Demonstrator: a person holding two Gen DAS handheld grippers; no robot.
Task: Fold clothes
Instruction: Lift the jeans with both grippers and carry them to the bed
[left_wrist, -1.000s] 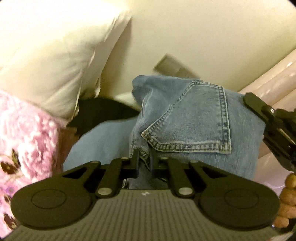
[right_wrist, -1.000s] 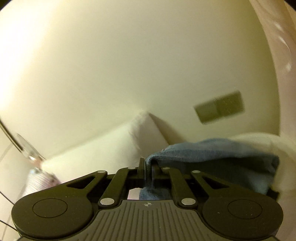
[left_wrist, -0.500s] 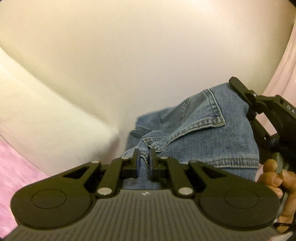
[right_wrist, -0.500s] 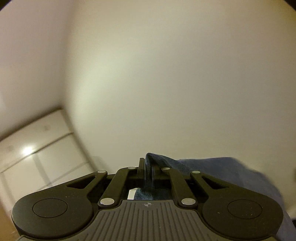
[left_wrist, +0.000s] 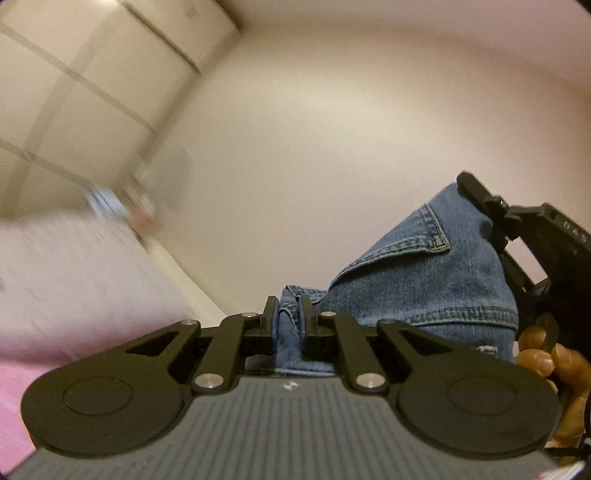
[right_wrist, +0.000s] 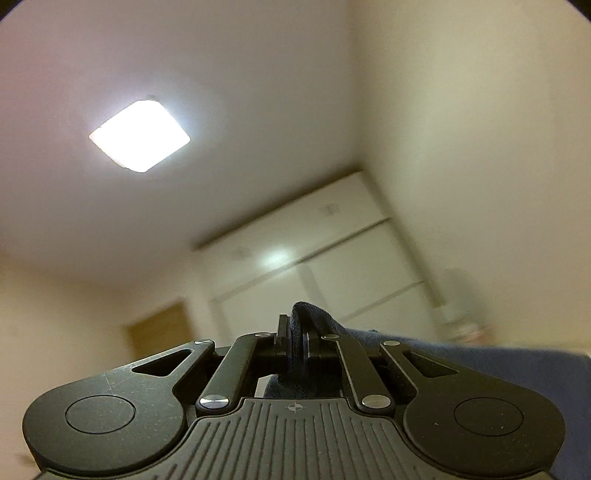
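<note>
Both grippers, left (left_wrist: 287, 314) and right (right_wrist: 294, 332), clamped on jeans (left_wrist: 436, 280); wardrobe (right_wrist: 325, 258) centre frame, ceiling lamp (right_wrist: 139, 136) upper left.

The jeans (left_wrist: 436, 280) are running out of sight behind the right gripper (left_wrist: 480, 206); a far-left object (left_wrist: 142, 218) is blurring beyond recognition.

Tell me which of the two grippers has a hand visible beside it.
The right gripper, seen at the edge of the left wrist view clamping the jeans, with a hand below it. No hand shows by the left gripper.
</note>
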